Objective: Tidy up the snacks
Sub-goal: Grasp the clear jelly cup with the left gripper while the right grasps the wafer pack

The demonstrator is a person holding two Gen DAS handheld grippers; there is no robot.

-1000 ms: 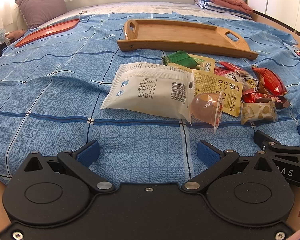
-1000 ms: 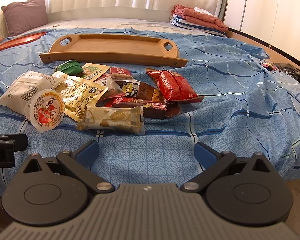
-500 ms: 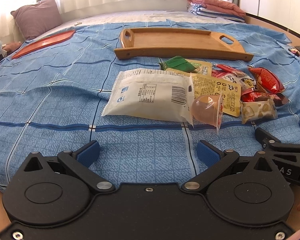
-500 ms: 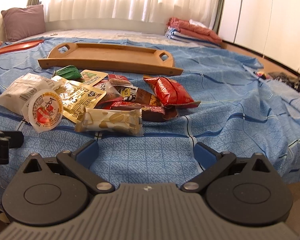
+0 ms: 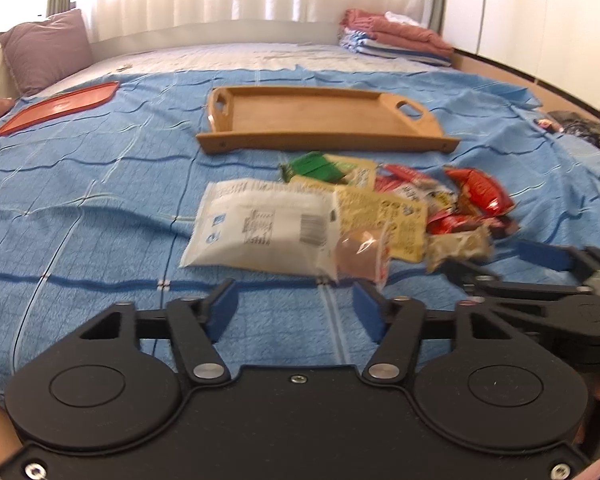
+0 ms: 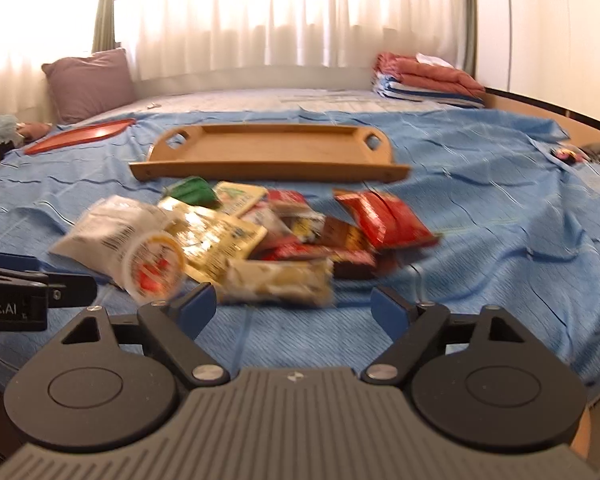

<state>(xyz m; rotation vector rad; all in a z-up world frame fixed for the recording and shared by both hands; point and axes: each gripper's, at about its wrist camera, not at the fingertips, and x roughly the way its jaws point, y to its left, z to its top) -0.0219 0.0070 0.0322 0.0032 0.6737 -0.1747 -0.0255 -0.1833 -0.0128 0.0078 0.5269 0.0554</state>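
Snacks (image 6: 260, 236) lie heaped on the blue bedspread (image 5: 100, 200), just before the bare wooden tray (image 5: 320, 120). Overlapping slick wrappers could drag neighbours or slip from a pinch. Both the left gripper (image 5: 296, 312) and right gripper (image 6: 292, 308) gape wide, holding nothing.

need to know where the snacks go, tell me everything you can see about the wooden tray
The wooden tray is a long, shallow rectangle of light wood with a low raised rim and a cut-out handle at each short end. Small dark dots, maybe screws, mark its near side. It lies flat on the blue bedspread, long side facing the cameras, just beyond the snack pile. Nothing is inside it, and nothing touches it but the bedspread.
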